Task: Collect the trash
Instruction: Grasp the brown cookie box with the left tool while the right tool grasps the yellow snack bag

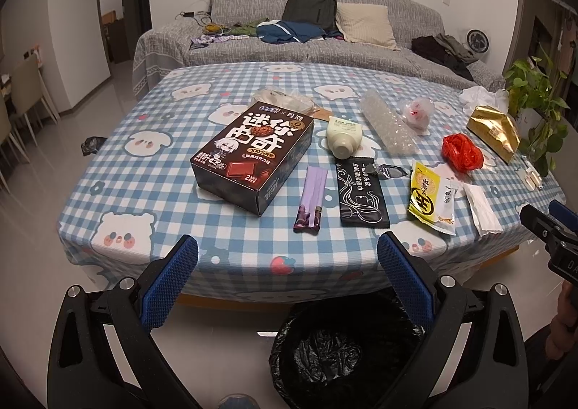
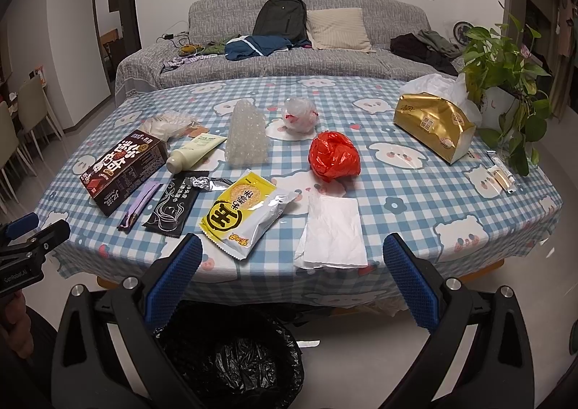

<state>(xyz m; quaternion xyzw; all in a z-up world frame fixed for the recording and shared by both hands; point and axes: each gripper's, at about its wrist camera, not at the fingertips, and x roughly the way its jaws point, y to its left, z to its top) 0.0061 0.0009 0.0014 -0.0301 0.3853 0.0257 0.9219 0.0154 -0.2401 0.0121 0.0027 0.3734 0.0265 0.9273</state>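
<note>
Trash lies across the checked tablecloth [image 1: 151, 170] [image 2: 415, 192]: a dark cookie box [image 1: 253, 159] [image 2: 124, 165], a purple stick wrapper [image 1: 311, 198] [image 2: 139, 205], a black wipe packet [image 1: 363, 194] [image 2: 173, 205], a yellow snack bag [image 1: 430, 197] [image 2: 245, 212], a white tissue [image 1: 482, 208] [image 2: 334, 232], a red plastic bag [image 1: 462, 151] [image 2: 334, 156], a cream tube [image 1: 345, 138] [image 2: 193, 152] and bubble wrap [image 1: 388, 123] [image 2: 245, 138]. A black-lined bin [image 1: 343, 351] [image 2: 231, 354] stands on the floor below the table's near edge. My left gripper [image 1: 287, 248] and right gripper [image 2: 292, 246] hover open and empty above the bin, short of the table.
A gold tissue pack [image 2: 433, 123] and a potted plant [image 2: 505, 76] sit at the table's right. A knotted clear bag [image 2: 300, 114] and crumpled foil [image 2: 202, 182] also lie there. A grey sofa [image 2: 325, 58] with a backpack stands behind. Chairs [image 1: 21, 102] are at far left.
</note>
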